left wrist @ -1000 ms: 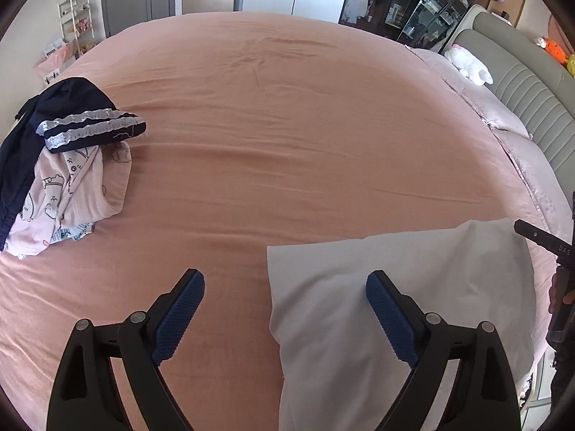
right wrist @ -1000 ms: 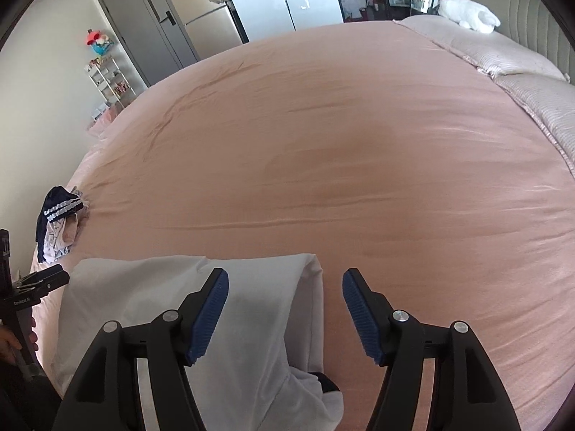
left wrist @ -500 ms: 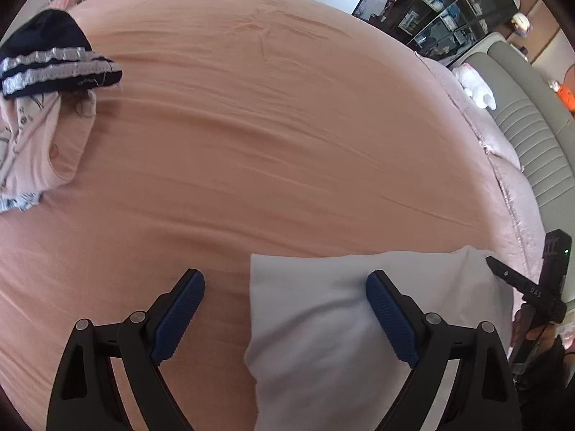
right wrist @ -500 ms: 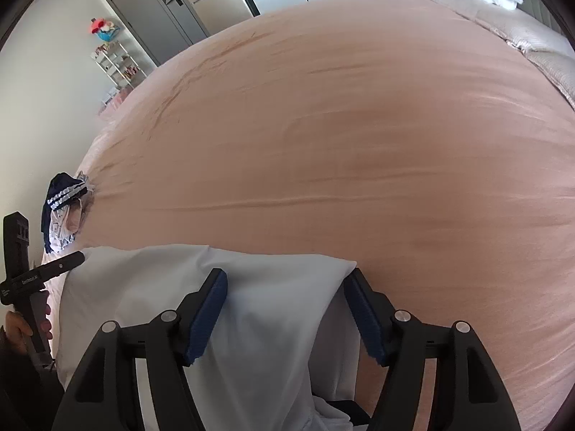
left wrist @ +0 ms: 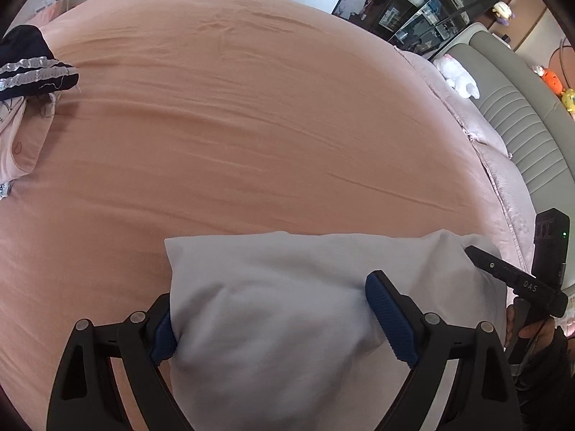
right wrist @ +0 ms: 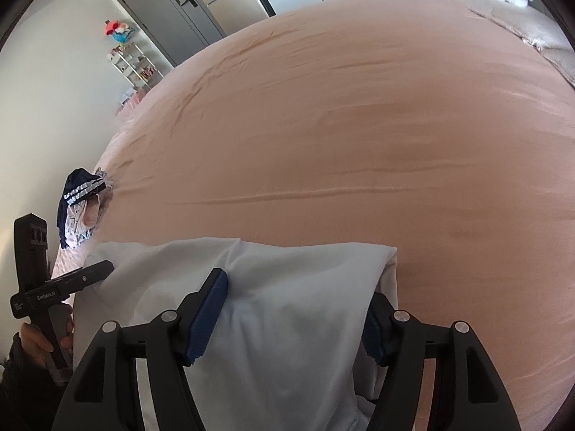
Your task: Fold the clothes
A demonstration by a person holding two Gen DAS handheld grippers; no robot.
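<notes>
Scanning left to right: spare clothes [left wrist: 25,72] lay heaped at the far left of the bed [left wrist: 269,115], navy piece with silver stripes on top of a pale pink printed one, well apart from the work. White garment [left wrist: 287,309] lay at the near edge of the bed, spread wide, far edge fairly straight, surface puffed and creased

Left gripper [left wrist: 276,327] was over the garment's left end, jaws wide and closing, cloth between them; left pad half hidden behind the cloth edge, right pad resting on the fabric. Could not tell if it pinched yet

Right gripper [right wrist: 291,319] was over the right end, jaws at medium width and closing, cloth bulging between them; right pad tucked under the folded side edge, left pad on top of the fabric. No firm pinch visible

Handling guess: thin, light, limp fabric, probably layered, no stiffness, likely to sag and slide on the sheet. Best hold looked like both near corners or side hems, catching all layers, not the puffed middle
</notes>
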